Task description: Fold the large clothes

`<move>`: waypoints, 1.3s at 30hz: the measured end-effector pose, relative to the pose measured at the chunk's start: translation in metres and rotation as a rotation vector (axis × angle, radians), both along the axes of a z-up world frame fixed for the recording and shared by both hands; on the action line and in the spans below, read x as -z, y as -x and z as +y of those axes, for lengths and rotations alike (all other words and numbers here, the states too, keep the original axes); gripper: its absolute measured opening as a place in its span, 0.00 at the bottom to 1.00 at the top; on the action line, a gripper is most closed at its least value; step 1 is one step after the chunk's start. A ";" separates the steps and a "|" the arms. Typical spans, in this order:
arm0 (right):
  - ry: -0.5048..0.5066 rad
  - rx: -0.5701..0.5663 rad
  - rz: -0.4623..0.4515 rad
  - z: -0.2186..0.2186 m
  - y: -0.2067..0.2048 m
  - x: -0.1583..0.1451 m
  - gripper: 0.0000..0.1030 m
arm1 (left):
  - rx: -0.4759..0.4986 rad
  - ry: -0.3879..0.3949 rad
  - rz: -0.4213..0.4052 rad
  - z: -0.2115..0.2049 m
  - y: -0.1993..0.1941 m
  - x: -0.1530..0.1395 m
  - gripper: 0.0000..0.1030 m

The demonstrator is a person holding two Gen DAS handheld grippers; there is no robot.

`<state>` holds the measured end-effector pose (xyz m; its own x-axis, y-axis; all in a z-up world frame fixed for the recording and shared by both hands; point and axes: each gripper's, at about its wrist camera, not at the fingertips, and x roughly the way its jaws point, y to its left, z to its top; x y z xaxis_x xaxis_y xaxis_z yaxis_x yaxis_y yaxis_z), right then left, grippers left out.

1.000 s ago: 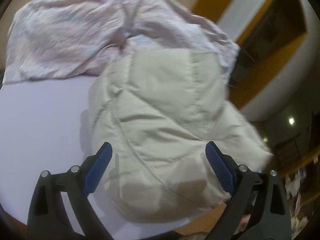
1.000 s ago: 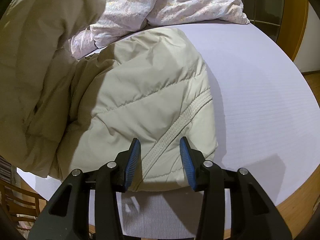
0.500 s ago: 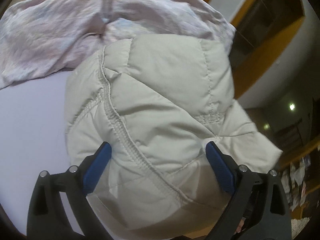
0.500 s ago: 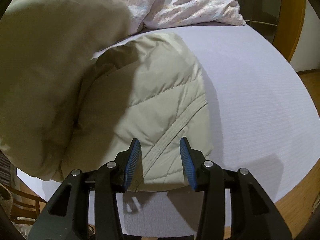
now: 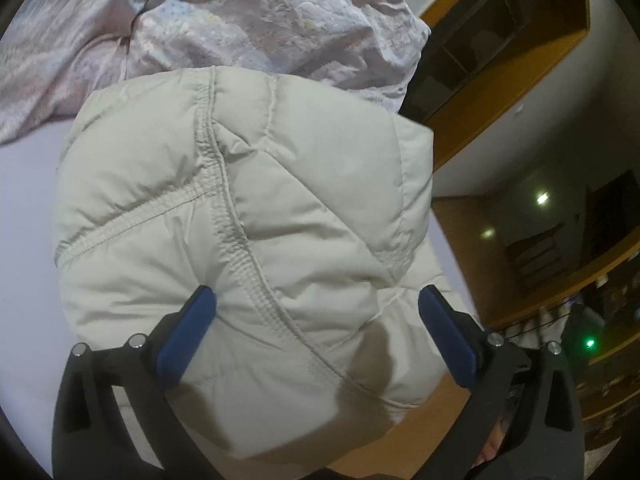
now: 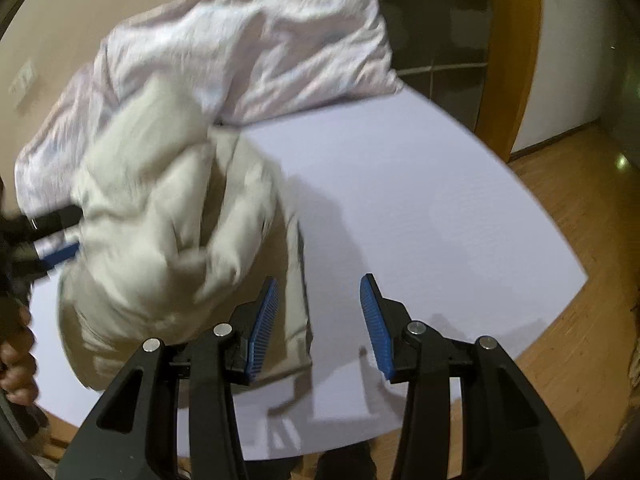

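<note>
A beige quilted puffer jacket [image 5: 248, 240] lies bunched on the white bed surface [image 5: 24, 208]. My left gripper [image 5: 316, 328] is open, its blue pads straddling a puffy fold of the jacket that bulges between them. In the right wrist view the jacket [image 6: 168, 232] is a blurred heap at the left, with the left gripper [image 6: 56, 256] against its left side. My right gripper [image 6: 318, 320] is open and empty, above the bed surface [image 6: 420, 208] just right of the jacket's edge.
A crumpled pale pink floral duvet [image 5: 224, 20] lies behind the jacket, also in the right wrist view [image 6: 248, 48]. Wooden floor [image 6: 580, 340] and a dark shelf unit with wooden frame [image 5: 500, 40] lie beyond the bed's right edge.
The right gripper opened wider, let go of the jacket's hem and pulled back and right. The left gripper pushed further into the jacket, and the jacket's upper part folded over into a heap.
</note>
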<state>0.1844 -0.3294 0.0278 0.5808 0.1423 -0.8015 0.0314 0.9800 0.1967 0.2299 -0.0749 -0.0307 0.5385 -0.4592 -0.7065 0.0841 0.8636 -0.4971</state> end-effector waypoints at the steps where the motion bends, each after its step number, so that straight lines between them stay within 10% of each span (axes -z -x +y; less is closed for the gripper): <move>1: -0.011 -0.013 -0.026 0.000 -0.003 -0.010 0.43 | -0.003 0.009 0.002 0.002 0.000 -0.001 0.97; 7: -0.095 -0.252 -0.127 0.050 -0.034 -0.058 0.43 | 0.006 -0.026 -0.006 -0.002 0.004 -0.004 0.97; 16: -0.161 -0.408 -0.044 0.126 -0.088 -0.038 0.39 | 0.014 -0.051 -0.010 0.002 0.017 -0.007 0.97; 28: 0.104 -0.365 0.068 0.127 -0.098 0.041 0.26 | -0.161 -0.132 0.022 0.063 0.020 -0.009 0.97; 39: 0.057 -0.341 0.079 0.113 -0.094 0.066 0.26 | -0.142 -0.368 0.036 0.041 -0.004 0.006 0.98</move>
<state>0.2787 -0.2166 -0.0379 0.4432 0.2707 -0.8546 -0.2867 0.9461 0.1511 0.2336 -0.0334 -0.0365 0.5504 -0.0941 -0.8296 -0.0609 0.9865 -0.1522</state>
